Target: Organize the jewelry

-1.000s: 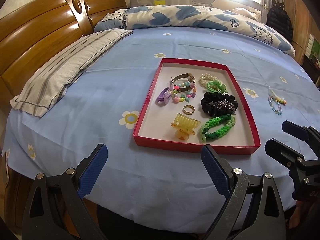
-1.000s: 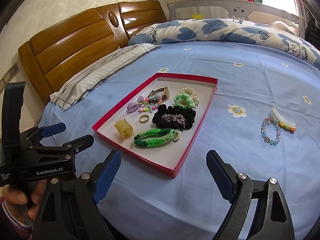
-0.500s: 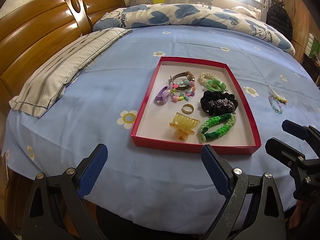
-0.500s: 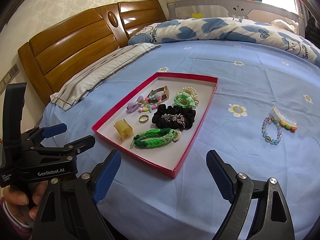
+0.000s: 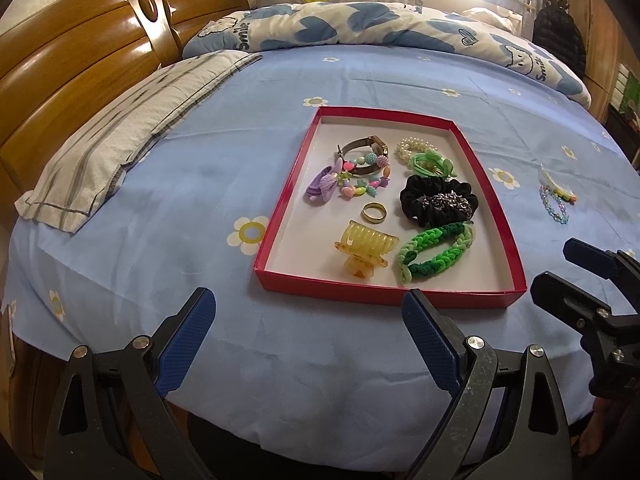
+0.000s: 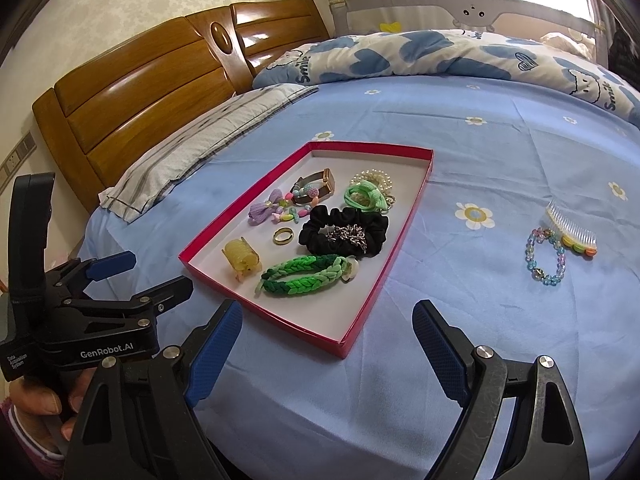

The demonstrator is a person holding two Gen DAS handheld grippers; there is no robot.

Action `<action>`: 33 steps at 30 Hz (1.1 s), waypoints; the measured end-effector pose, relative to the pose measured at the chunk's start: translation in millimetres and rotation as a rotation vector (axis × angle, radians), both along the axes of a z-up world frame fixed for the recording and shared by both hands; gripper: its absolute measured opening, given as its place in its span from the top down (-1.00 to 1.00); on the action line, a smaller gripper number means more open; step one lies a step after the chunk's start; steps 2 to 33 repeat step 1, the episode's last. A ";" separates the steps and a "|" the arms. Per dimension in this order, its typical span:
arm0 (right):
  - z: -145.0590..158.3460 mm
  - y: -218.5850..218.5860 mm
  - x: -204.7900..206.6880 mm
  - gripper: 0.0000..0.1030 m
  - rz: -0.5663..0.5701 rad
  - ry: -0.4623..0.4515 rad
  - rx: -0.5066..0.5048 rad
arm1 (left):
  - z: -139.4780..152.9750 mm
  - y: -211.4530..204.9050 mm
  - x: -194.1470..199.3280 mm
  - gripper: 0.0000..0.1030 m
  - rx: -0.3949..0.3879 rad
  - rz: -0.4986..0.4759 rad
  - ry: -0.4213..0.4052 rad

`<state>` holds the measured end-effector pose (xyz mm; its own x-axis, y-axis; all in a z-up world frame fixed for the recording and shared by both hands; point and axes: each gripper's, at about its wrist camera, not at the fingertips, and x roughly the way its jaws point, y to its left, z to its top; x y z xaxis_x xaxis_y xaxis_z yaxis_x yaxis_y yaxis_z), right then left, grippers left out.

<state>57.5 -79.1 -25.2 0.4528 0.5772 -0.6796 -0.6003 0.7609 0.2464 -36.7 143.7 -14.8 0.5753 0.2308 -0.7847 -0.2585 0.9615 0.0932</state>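
Note:
A red-rimmed tray (image 5: 280,216) (image 6: 384,280) lies on the blue bedsheet. It holds a yellow claw clip (image 5: 366,248), a gold ring (image 5: 374,213), a green braided band (image 5: 436,252), a black scrunchie (image 6: 344,230), a watch, a pearl band and colourful beads. To the tray's right, on the sheet, lie a beaded bracelet (image 6: 546,256) and a clear comb (image 6: 572,232). My left gripper (image 5: 308,344) is open at the near edge of the bed, empty. My right gripper (image 6: 326,348) is open too, short of the tray's near corner.
A striped pillow (image 5: 120,136) lies left of the tray before the wooden headboard (image 5: 72,60). A blue heart-print quilt (image 5: 360,28) is bunched along the far side. A hand (image 6: 36,400) holds the left gripper at the lower left.
Both views have shifted slightly; the tray sits a touch lower and nearer in the left wrist view. Both grippers stay open and nothing on the bed has moved.

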 end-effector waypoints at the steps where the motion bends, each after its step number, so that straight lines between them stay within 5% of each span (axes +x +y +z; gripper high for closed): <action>1: -0.7 0.1 0.9 -0.73 0.000 0.002 0.000 | -0.3 -0.6 0.4 -0.85 -0.007 -0.003 0.001; 33: -0.7 0.1 0.9 -0.73 0.000 0.002 0.000 | -0.3 -0.6 0.4 -0.85 -0.007 -0.003 0.001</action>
